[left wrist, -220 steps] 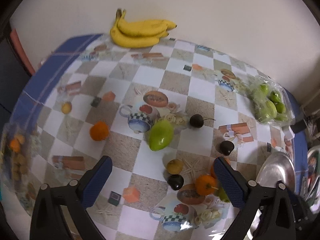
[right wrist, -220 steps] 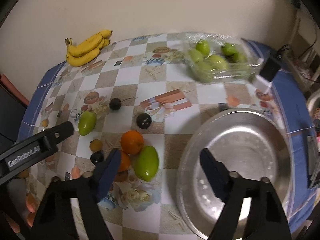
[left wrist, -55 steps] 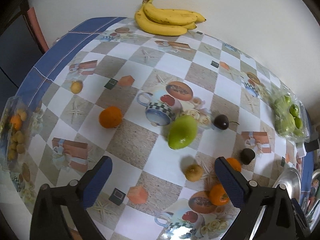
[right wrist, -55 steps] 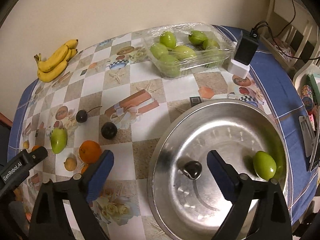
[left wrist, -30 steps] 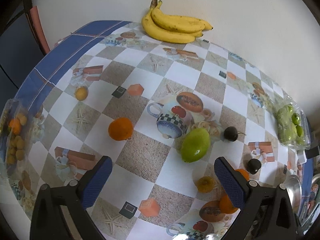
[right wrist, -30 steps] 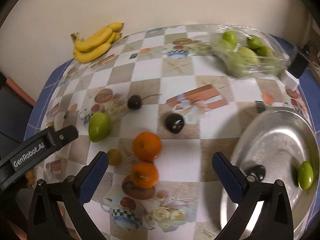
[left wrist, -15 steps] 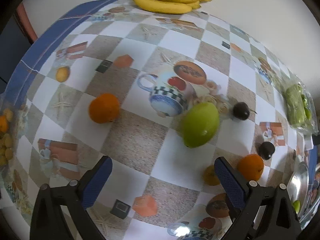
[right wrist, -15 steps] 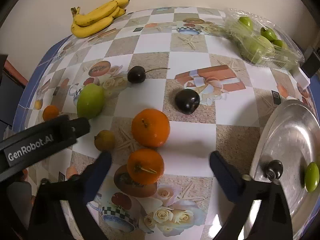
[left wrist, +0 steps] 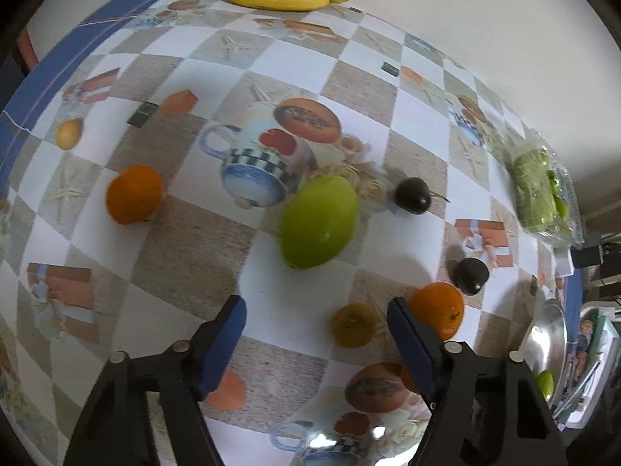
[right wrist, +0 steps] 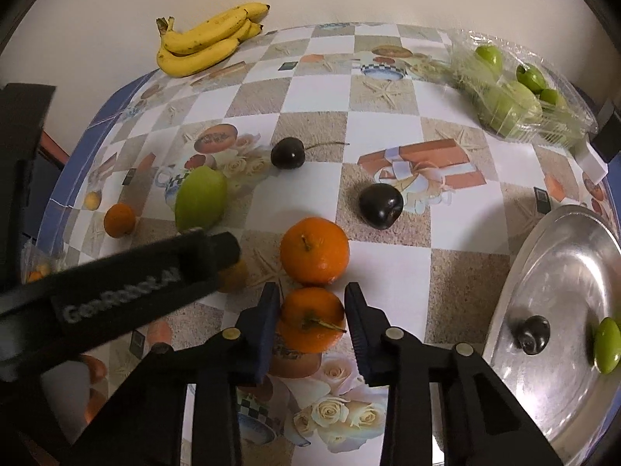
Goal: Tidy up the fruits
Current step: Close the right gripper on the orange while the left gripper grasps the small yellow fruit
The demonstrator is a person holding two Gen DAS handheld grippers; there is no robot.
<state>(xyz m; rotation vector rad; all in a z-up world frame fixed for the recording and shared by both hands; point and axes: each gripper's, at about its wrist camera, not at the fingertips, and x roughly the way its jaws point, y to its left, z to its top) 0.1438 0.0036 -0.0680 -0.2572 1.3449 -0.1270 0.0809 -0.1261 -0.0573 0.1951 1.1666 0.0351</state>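
Two fruits lie in the metal tray (right wrist: 559, 272) at right: a dark one (right wrist: 532, 334) and a green one (right wrist: 607, 345). The right gripper (right wrist: 312, 322), jaws just closing, brackets the near orange (right wrist: 310, 316), pads at its sides. The left gripper (left wrist: 316, 334), also closing, holds nothing. Most fruit is left on the table (right wrist: 388, 260)

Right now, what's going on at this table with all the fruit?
A person is sorting fruit with two handheld grippers. The right gripper has just been closing around the nearer orange, which sits between its pads, though firm contact isn't clear. The left gripper has also been narrowing but holds nothing, hovering by a small yellow fruit. A dark plum and a green fruit already lie in the metal tray. Other fruit remains on the tablecloth.
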